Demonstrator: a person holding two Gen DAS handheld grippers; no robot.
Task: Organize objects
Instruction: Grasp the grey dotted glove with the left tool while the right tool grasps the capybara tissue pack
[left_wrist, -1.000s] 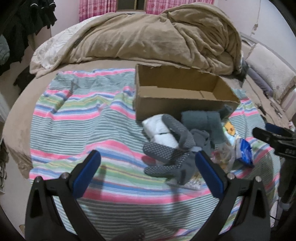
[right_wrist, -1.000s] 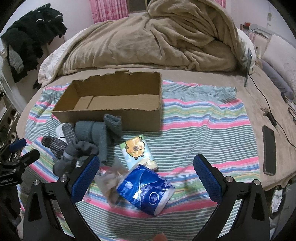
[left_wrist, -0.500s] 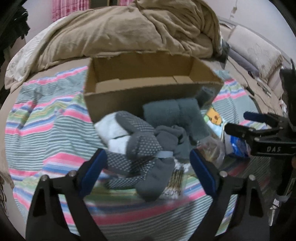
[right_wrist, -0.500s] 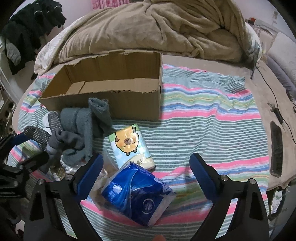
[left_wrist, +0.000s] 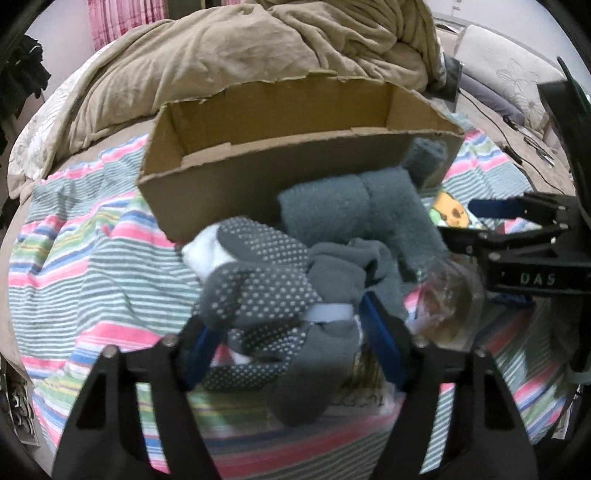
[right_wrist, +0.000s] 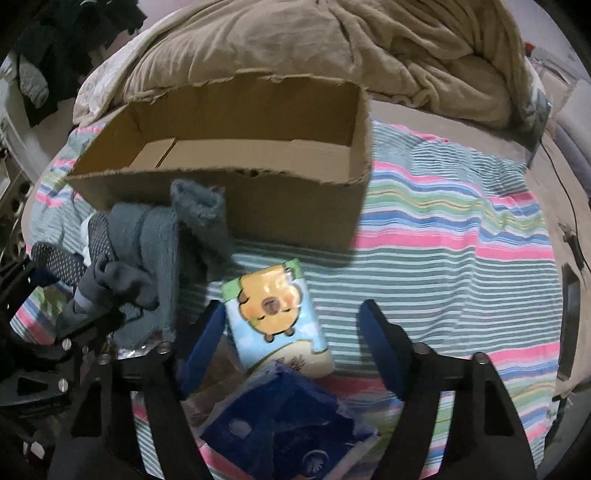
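An open cardboard box (left_wrist: 280, 155) lies on the striped blanket (left_wrist: 92, 258); it also shows in the right wrist view (right_wrist: 295, 206). In front of it is a pile: dark grey dotted socks (left_wrist: 258, 284), a grey rolled towel (left_wrist: 354, 210), something white (left_wrist: 201, 254). My left gripper (left_wrist: 291, 339) is open, its fingers on either side of the dotted socks. My right gripper (right_wrist: 291, 332) is open around a tissue pack with a cartoon animal (right_wrist: 273, 317), above a blue packet (right_wrist: 291, 421). The right gripper shows in the left wrist view (left_wrist: 517, 236).
A heaped tan duvet (left_wrist: 258, 51) lies behind the box. A clear plastic bag (left_wrist: 447, 306) lies right of the socks. A dark phone (right_wrist: 570, 310) and a cable (right_wrist: 569, 206) lie at the bed's right edge. Dark clothes (right_wrist: 55, 55) hang at far left.
Both grippers moved forward and down toward the pile. The left gripper's fingers now flank the dotted socks. The right gripper's fingers now flank the tissue pack, with the blue packet beneath.
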